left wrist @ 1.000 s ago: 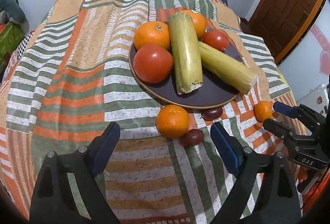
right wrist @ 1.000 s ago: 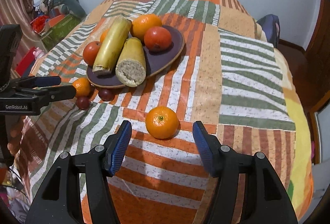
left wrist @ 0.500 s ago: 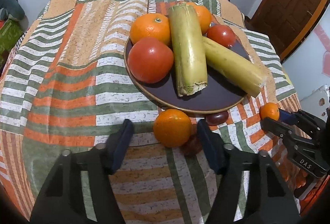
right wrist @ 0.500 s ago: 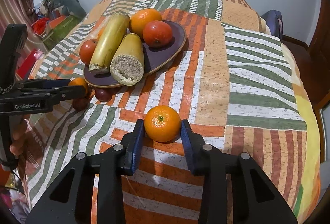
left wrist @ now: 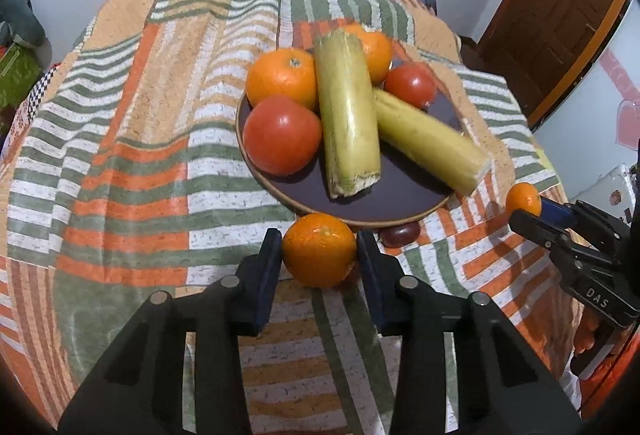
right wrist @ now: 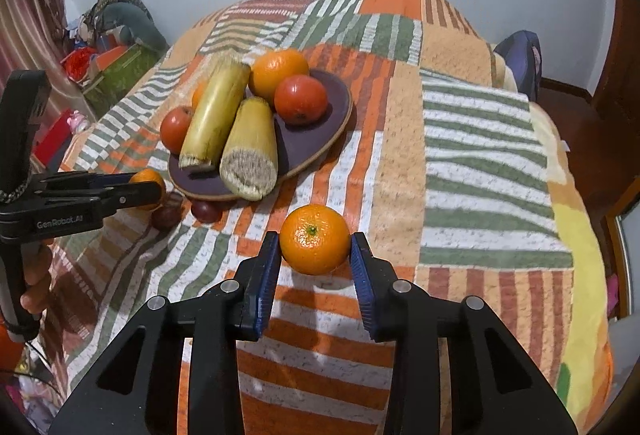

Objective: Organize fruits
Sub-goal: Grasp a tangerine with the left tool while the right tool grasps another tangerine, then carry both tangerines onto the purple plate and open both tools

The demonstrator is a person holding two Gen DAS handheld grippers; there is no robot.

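A dark plate (left wrist: 400,195) (right wrist: 332,115) holds two oranges, two tomatoes and two yellow-green cane pieces. My left gripper (left wrist: 318,255) is shut on an orange (left wrist: 319,249) just in front of the plate. My right gripper (right wrist: 316,255) is shut on another orange (right wrist: 315,238) on the striped cloth, to the right of the plate. The right gripper and its orange (left wrist: 523,198) also show at the right of the left wrist view. The left gripper and its orange (right wrist: 148,179) show at the left of the right wrist view.
Two small dark red fruits (right wrist: 206,210) (right wrist: 166,217) lie on the cloth beside the plate's front rim; one shows in the left wrist view (left wrist: 400,235). The patchwork cloth (right wrist: 460,155) covers the whole surface. Clutter (right wrist: 108,51) lies beyond the far left edge.
Both grippers moved forward and closed, each onto its own orange. One dark red fruit is now hidden behind the left gripper's orange.
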